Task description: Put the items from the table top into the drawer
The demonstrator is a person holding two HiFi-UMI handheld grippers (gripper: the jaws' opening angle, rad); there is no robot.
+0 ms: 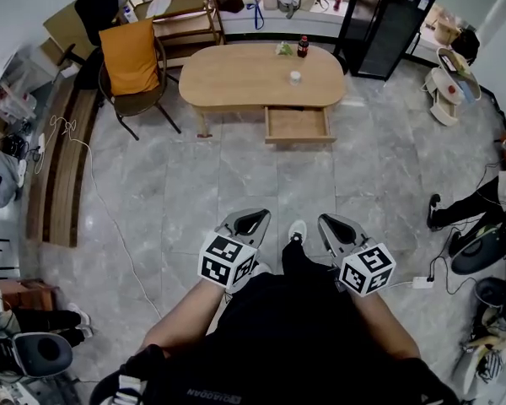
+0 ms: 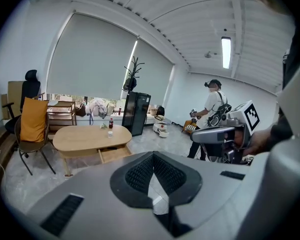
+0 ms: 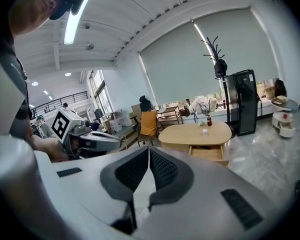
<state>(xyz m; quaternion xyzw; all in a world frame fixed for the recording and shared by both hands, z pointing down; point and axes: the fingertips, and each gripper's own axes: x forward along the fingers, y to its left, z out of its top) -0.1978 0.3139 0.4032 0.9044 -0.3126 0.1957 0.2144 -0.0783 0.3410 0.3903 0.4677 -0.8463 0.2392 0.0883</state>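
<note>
An oval wooden table (image 1: 236, 83) stands far ahead across the floor, its drawer (image 1: 297, 125) pulled out toward me. On the top are a dark cola bottle (image 1: 303, 46), a small white cup (image 1: 295, 77) and a green item (image 1: 283, 49). My left gripper (image 1: 257, 213) and right gripper (image 1: 329, 219) are close to my body, side by side, both shut and holding nothing. In the left gripper view the table (image 2: 85, 136) and bottle (image 2: 110, 123) are small and distant. The right gripper view shows the drawer (image 3: 207, 153) beyond the closed pads (image 3: 160, 166).
A chair with an orange cushion (image 1: 131, 57) stands left of the table, a tall black cabinet (image 1: 384, 24) to its right. A wooden bench (image 1: 63, 167) and a white cable (image 1: 110, 218) lie at the left. Another person (image 2: 212, 109) stands off to the right. Grey tiled floor (image 1: 261, 184) lies between me and the table.
</note>
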